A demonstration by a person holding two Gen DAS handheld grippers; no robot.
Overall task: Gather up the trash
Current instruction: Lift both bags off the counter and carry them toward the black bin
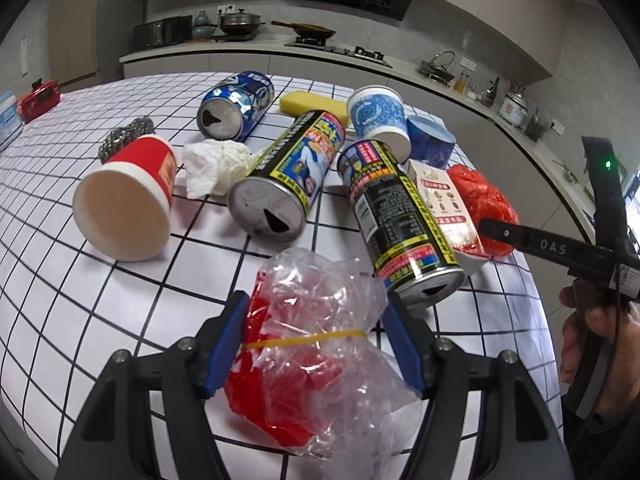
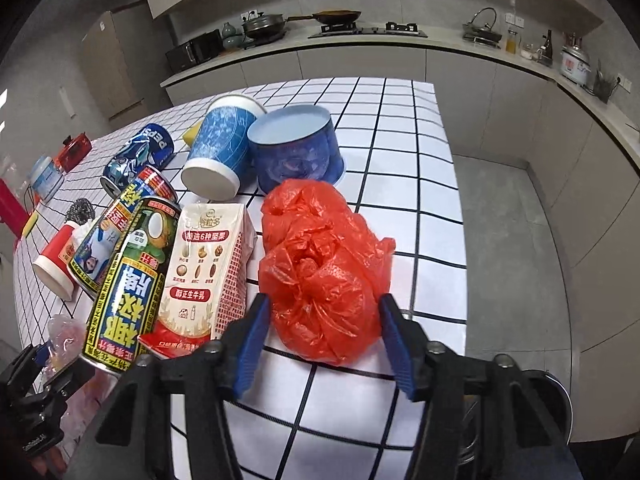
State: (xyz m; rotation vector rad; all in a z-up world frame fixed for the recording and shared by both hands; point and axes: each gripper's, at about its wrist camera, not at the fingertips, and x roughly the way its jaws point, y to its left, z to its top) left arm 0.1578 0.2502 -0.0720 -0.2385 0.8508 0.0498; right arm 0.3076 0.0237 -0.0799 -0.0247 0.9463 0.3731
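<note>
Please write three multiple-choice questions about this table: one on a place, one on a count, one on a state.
1. Where is the red bag?
A. between the right gripper's fingers
B. on the floor
C. on the stove
2. How many black-and-yellow cans are there?
A. one
B. two
C. four
3. How is the red cup?
A. upright
B. on its side
C. crushed flat

Answers: A, since blue fingers flank it on both sides; B, since two lie side by side; B, since its open mouth faces the camera.
</note>
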